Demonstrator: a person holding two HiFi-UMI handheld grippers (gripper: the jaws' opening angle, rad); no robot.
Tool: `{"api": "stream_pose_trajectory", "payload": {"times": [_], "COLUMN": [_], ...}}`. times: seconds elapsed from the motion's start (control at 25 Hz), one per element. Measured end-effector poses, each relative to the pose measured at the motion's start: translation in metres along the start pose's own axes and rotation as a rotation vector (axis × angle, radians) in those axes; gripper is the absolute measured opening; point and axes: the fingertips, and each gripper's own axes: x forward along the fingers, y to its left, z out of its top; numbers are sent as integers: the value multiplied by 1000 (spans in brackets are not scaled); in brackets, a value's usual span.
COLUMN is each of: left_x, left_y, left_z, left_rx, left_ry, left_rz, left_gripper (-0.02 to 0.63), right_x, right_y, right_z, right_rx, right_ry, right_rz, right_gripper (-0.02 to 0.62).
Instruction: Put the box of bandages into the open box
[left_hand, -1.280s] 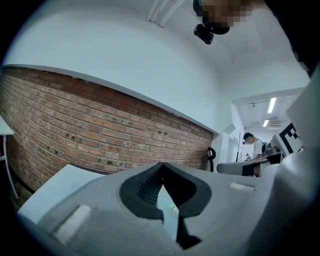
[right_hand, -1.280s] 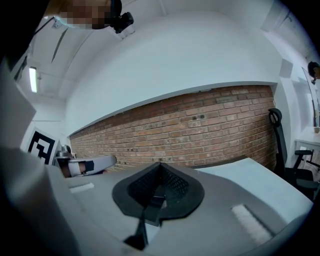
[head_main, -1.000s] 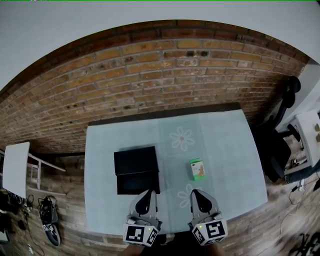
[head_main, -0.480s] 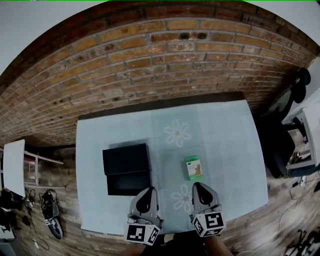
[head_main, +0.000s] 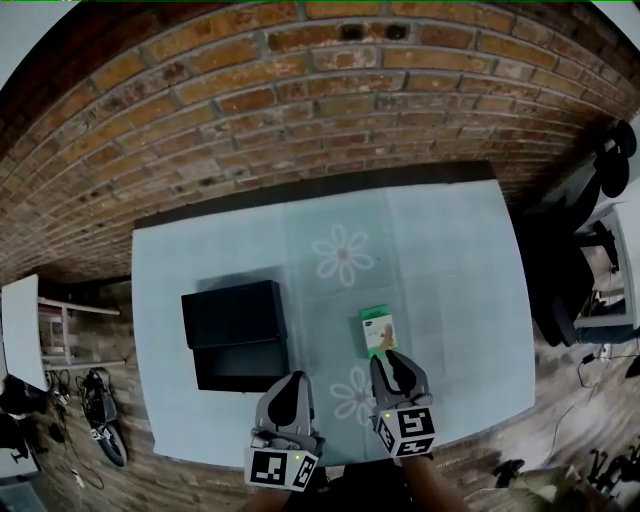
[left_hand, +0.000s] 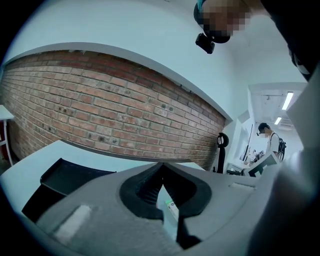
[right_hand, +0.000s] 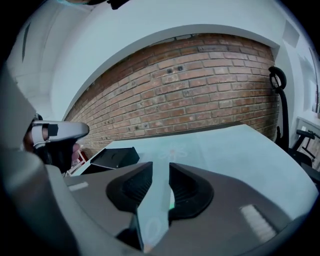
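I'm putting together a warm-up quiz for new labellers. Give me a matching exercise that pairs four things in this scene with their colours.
Things:
1. open box
2. box of bandages
3. table cover
4. wall

Colours:
A. pale blue with flower prints
B. green and white
C. black
D. red-brown brick

Pairs: 1-C, 2-B, 3-A, 4-D

Green bandage box (head_main: 377, 330), black open box (head_main: 235, 330), flowered cloth (head_main: 450, 260).
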Motion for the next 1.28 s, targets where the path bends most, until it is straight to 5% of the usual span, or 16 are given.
{"api": "stream_pose_trajectory", "payload": {"times": [0.6,1.28], "left_x": [27,40], "left_y": [7,18], "left_z": [-25,-50], "left_rx": [-21,-46], "left_ry": [51,97], "left_rz": [26,36], "left_gripper": [2,2], "right_x": [47,74], "right_y": [-33,-48], "right_z": [-55,-105], "right_rx": [-8,-34], "right_ry": [162,296], "right_rz": [-33,-50], "right_gripper": [291,370]}}
